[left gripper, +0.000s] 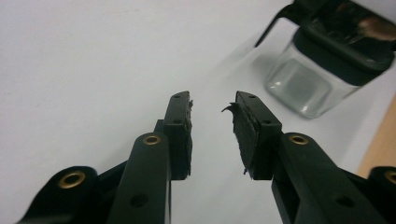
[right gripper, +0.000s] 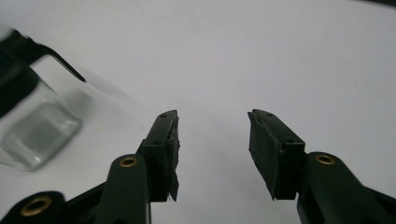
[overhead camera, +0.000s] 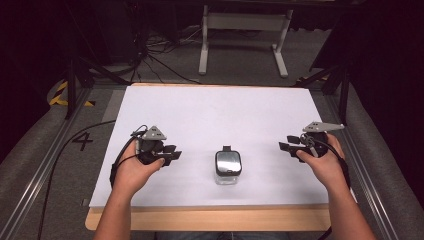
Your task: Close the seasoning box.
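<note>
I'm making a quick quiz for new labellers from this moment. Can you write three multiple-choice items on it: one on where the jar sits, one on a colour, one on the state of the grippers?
1. Where does the jar stand?
A. On the white sheet, between the two grippers
B. On the floor left of the table
C. Clamped in the right gripper

2. What colour is the jar's lid?
A. Red
B. Black
C. Yellow

3. How do the left gripper and the right gripper stand?
A. Both shut on the jar
B. One open, one shut
C. Both open, holding nothing

Key: 1 A, the high view shows the jar on the white sheet with a gripper on each side. 2 B, the lid looks black over clear glass. 3 C, each gripper view shows a bare gap between its jaws.
</note>
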A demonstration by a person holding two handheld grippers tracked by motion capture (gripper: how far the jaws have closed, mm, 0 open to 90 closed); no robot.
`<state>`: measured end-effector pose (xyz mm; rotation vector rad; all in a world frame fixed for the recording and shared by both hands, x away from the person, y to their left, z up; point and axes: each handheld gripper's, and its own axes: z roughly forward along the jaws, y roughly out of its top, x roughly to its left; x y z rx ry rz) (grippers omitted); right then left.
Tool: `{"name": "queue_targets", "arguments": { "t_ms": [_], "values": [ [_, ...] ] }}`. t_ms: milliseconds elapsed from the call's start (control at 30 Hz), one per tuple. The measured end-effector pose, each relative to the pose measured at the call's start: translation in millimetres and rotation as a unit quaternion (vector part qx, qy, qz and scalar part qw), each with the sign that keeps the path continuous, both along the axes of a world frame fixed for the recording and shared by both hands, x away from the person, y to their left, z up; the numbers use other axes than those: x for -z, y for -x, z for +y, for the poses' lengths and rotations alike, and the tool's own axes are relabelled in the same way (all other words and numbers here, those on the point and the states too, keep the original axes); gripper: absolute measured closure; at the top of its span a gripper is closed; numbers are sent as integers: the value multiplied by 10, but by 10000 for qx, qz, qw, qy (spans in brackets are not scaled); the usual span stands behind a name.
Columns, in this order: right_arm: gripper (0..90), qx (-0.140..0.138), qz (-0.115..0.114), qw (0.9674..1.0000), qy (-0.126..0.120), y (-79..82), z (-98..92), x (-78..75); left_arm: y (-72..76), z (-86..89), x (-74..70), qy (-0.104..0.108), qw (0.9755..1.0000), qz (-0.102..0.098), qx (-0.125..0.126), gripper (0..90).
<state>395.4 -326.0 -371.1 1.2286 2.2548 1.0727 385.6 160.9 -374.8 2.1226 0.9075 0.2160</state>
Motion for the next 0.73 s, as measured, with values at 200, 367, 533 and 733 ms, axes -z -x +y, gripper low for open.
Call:
{"name": "queue_targets", "arguments": {
  "t_ms": [200,367,533,733],
  "values": [
    [538,217,308,9993,-3,-41,-174,227,-135,83,173,-96,9998,144,-95,628],
    [538,336,545,9979,88,-63,-262,429,-229,101,351,-214,9992,305,-114,611],
    [540,382,660,9970,145,-69,-306,555,-279,142,455,-209,9988,412,-132,586],
    [520,346,488,9982,3,-72,-280,557,-284,144,454,-96,9992,337,-210,505]
  ]
}}
